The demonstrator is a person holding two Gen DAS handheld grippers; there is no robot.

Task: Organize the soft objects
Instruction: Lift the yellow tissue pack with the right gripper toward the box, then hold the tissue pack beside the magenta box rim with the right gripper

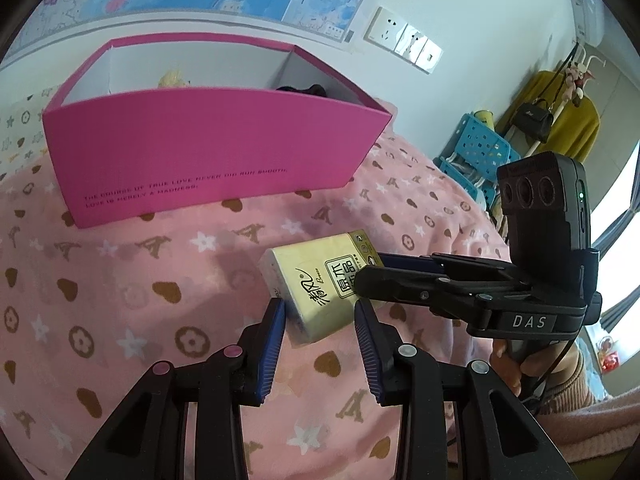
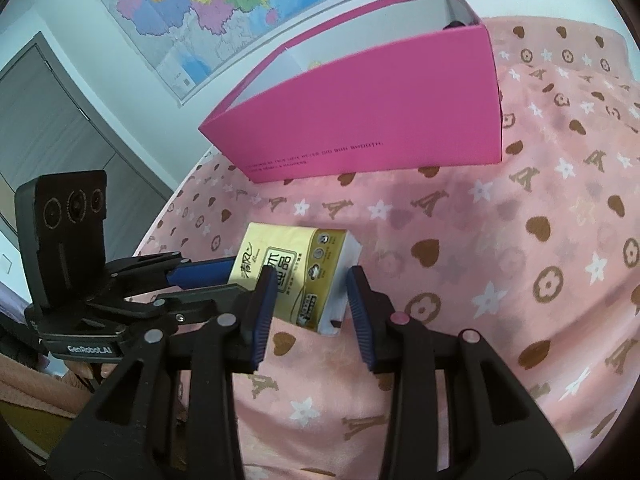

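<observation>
A yellow tissue pack (image 1: 320, 286) is lying on the pink blanket (image 1: 140, 280) covering the bed, in front of the open pink box (image 1: 200, 148). The left tongs (image 1: 320, 312) are clenching the pack's near end. The right tongs (image 2: 312, 286) are clasping its other end (both sets of blue pads are pressing its sides). Something dark is sitting inside the box.

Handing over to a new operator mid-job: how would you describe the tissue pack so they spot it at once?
Find the big pink box standing on the pink patterned blanket. On the blanket just in front of it lies the tissue pack, between both grippers' fingers. It is the only pale yellow, printed soft packet outside the box.
</observation>
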